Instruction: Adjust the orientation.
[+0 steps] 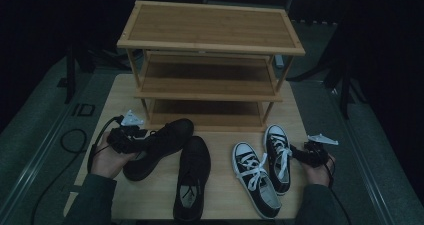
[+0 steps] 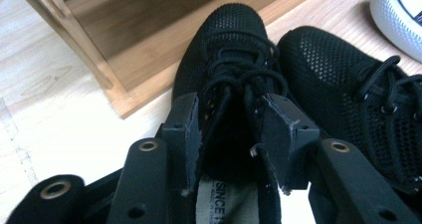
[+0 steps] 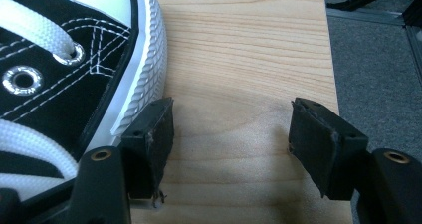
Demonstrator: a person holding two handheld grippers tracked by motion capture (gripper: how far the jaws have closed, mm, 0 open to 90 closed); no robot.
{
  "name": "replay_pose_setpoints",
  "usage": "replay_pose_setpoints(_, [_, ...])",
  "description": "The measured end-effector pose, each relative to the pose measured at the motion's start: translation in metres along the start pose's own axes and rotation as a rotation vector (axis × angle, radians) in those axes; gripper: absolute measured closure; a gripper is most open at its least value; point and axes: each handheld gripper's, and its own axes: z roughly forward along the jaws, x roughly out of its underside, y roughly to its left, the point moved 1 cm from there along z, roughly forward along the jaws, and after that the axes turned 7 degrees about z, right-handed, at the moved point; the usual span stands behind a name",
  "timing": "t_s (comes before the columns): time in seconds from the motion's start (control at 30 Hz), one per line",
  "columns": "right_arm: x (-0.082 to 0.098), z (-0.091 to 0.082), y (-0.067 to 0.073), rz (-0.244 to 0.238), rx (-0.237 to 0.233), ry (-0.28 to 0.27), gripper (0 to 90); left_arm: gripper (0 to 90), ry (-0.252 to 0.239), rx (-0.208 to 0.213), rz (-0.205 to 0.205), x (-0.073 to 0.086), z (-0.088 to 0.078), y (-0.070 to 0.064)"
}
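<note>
Before the bottom tier of the wooden shoe rack [image 1: 210, 116], the left gripper [image 2: 234, 134] has its jaws spread around the tongue of the black mesh shoe [image 2: 226, 59], toe aimed shelfward, while the right gripper [image 3: 231, 134] rests wide apart on the table [image 3: 239, 45] beside a canvas sneaker [image 3: 59, 64].

I can read only "SINCE" printed on the pale insole [image 2: 226, 204] of the black mesh shoe [image 2: 234, 59], the small line beneath it too blurred to make out.

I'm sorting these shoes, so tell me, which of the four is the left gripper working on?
The black mesh shoe nearest the rack, angled toe-first toward the lowest shelf. The left gripper straddles its tongue; its mate and both sneakers lie clear.
</note>
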Motion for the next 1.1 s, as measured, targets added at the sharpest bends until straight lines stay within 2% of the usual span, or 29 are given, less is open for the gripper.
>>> replay_pose_setpoints(0.1, [0.000, 0.000, 0.000, 0.000, 0.000, 0.000, 34.1, 57.1, -0.018, 0.008, 0.002, -0.001, -0.001, -0.003])
replay_pose_setpoints(0.23, [0.000, 0.000, 0.000, 0.000, 0.000, 0.000, 34.0, 57.6, -0.012, -0.002, 0.012, -0.003, -0.001, -0.008])
replay_pose_setpoints(0.33, [0.000, 0.000, 0.000, 0.000, 0.000, 0.000, 34.1, 57.6, -0.013, 0.026, 0.005, -0.004, -0.001, -0.011])
replay_pose_setpoints(0.43, [0.000, 0.000, 0.000, 0.000, 0.000, 0.000, 34.1, 57.6, -0.014, 0.051, 0.016, -0.006, 0.000, -0.018])
replay_pose_setpoints(1.1, [0.000, 0.000, 0.000, 0.000, 0.000, 0.000, 34.1, 54.8, 0.003, 0.153, 0.082, -0.020, 0.008, -0.052])
